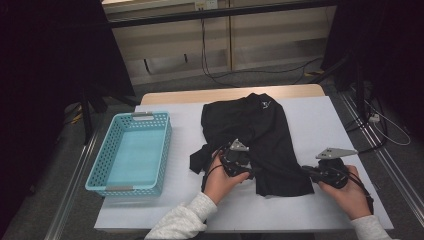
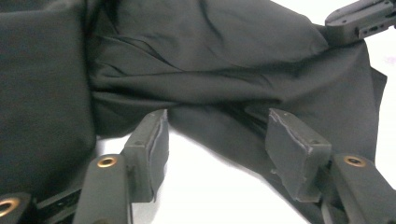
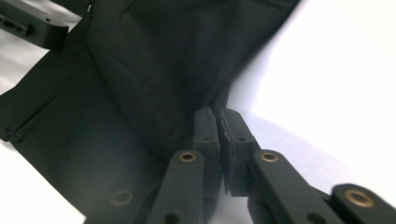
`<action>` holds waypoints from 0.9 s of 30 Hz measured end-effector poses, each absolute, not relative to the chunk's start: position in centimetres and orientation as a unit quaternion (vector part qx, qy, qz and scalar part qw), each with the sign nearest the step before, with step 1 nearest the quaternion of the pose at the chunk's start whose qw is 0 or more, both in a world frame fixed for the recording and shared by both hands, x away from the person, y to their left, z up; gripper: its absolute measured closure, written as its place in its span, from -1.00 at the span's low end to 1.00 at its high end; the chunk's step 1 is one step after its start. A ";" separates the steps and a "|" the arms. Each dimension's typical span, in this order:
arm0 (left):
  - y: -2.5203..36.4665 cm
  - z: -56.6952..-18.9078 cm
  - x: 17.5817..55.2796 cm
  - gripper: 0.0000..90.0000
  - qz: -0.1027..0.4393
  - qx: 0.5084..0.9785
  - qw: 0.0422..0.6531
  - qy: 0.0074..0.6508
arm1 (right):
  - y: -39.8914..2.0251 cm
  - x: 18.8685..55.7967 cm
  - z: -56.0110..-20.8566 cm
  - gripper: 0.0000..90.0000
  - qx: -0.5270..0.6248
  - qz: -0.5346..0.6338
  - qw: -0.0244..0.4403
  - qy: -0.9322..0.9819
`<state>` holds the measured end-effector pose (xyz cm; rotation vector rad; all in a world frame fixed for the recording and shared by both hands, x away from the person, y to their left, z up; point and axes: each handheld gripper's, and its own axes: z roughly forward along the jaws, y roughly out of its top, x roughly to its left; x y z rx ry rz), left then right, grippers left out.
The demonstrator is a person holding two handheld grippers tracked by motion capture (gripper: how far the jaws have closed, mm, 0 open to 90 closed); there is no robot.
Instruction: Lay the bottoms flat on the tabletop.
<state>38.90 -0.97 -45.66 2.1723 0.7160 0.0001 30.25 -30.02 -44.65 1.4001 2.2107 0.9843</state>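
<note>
White table point(image 1: 320, 120) carried a black garment point(image 1: 260, 135), lying lengthwise away from the person; right gripper point(image 3: 218, 128) was clenched on its near right edge; left gripper point(image 2: 215, 135) stood released, cloth just ahead of its jaws and nearer that hand; blue basket point(image 1: 100, 165) sat beyond, left.

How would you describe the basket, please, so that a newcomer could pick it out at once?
Start from the white table. To the left of the black garment spread across its middle stands the basket, apart from the cloth. It is the one light blue thing there: an oblong plastic crate with lattice walls, holding nothing.
</note>
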 end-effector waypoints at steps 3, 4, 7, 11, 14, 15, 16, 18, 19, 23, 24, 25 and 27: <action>-1.1 -45.8 38.9 0.00 -0.005 0.867 0.409 0.284 | -30.5 30.2 -44.5 0.83 0.499 0.348 0.182 0.773; -1.1 -45.8 38.9 0.03 -0.004 0.867 0.409 0.284 | -30.5 30.2 -44.5 0.77 0.500 0.348 0.187 0.771; -1.0 -45.8 38.9 0.14 -0.001 0.867 0.408 0.287 | -30.5 30.4 -44.6 0.62 0.502 0.348 0.192 0.768; -1.1 -46.0 38.8 0.36 0.002 0.863 0.414 0.289 | -30.4 30.7 -44.8 0.37 0.510 0.348 0.194 0.762; -1.4 -46.1 38.5 0.55 0.006 0.864 0.415 0.284 | -30.4 31.0 -45.2 0.30 0.514 0.349 0.190 0.760; -1.5 -46.2 38.5 0.61 0.008 0.865 0.414 0.282 | -30.4 31.0 -45.3 0.28 0.515 0.349 0.188 0.760; -1.5 -46.2 38.4 0.67 0.009 0.865 0.416 0.282 | -30.4 31.1 -45.4 0.26 0.515 0.348 0.187 0.761; -1.6 -46.3 38.4 0.81 0.003 0.863 0.419 0.283 | -30.3 31.1 -45.4 0.24 0.514 0.347 0.189 0.761; -1.6 -46.3 38.4 0.90 -0.003 0.862 0.419 0.285 | -30.3 31.2 -45.4 0.24 0.514 0.347 0.188 0.762; -1.6 -45.9 38.3 0.99 -0.009 0.863 0.416 0.286 | -30.3 31.2 -45.6 0.20 0.514 0.342 0.188 0.764; -1.5 -45.7 38.4 1.00 -0.012 0.861 0.420 0.288 | -30.3 31.2 -45.7 0.21 0.512 0.339 0.189 0.766; -1.3 -45.4 38.5 1.00 -0.014 0.859 0.421 0.290 | -30.4 31.2 -45.8 0.23 0.513 0.341 0.188 0.765; -1.0 -44.9 38.7 1.00 -0.014 0.854 0.429 0.293 | -30.5 31.2 -45.8 0.25 0.513 0.341 0.188 0.765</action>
